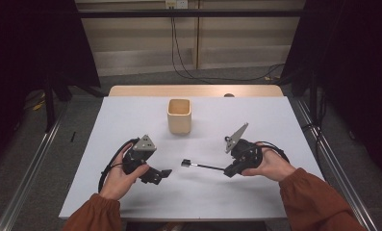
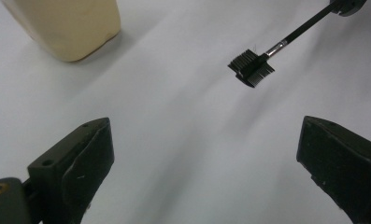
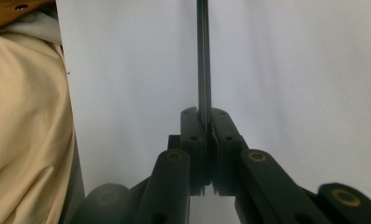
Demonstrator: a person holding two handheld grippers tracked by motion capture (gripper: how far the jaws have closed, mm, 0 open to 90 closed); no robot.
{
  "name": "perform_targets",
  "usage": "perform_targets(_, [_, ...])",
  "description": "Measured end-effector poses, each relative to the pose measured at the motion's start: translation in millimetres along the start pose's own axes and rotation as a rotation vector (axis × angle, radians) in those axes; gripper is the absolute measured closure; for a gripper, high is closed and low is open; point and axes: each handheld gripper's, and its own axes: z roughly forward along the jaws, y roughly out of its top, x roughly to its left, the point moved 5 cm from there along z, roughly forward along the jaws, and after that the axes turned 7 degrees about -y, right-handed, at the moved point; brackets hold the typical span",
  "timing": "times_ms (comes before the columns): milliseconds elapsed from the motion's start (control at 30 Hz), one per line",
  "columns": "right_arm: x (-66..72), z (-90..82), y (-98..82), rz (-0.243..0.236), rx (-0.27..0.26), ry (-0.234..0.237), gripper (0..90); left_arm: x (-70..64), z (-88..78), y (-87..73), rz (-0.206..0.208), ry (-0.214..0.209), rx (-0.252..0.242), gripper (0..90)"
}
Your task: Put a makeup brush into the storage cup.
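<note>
A thin black brush with a small comb head [image 1: 186, 163] is held just above the white table [image 1: 131, 115], level and pointing left. My right gripper [image 1: 228, 171] is shut on its handle end. In the right gripper view the two jaws [image 3: 204, 114] are pressed together on the slim handle [image 3: 203, 56], which runs straight up out of the picture. My left gripper [image 1: 162, 174] is open at the table's front left, a short way left of the brush head. In the left gripper view its jaws [image 2: 206, 126] stand wide apart with nothing between them, and the brush head [image 2: 252, 67] lies ahead to the right.
A beige cup [image 1: 179, 115] stands upright at the middle of the table, behind both grippers; its lower corner [image 2: 66, 25] is at the top left of the left gripper view. Cream cloth [image 3: 24, 116] lies past the table's edge in the right gripper view.
</note>
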Motion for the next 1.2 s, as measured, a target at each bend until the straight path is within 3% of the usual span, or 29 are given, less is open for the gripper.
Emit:
perform_targets(200, [0.9, -5.6, -5.2, 0.048, -0.068, -0.034, 86.0, -2.3, -5.7, -9.6, -0.007, 0.019, -0.033, 4.1])
perform_targets(433, [5.1, -3.9, -14.3, 0.082, -0.110, -0.061, 86.1, -1.4, -7.1, -19.9, -0.037, 0.038, -0.084, 4.2])
perform_targets(667, [3.1, 0.1, -15.3, 0.145, -0.193, -0.088, 86.1, -4.1, -5.6, -21.0, -0.039, 0.047, -0.113, 4.3])
perform_targets(800, [1.8, 2.6, -17.5, 0.195, -0.205, -0.102, 86.2, -6.7, -4.1, -21.1, -0.034, 0.046, -0.125, 4.5])
perform_targets(1200, [5.0, 4.4, -11.2, 0.215, -0.390, -0.113, 86.1, -11.4, -4.3, -18.7, -0.021, 0.059, -0.171, 4.3])
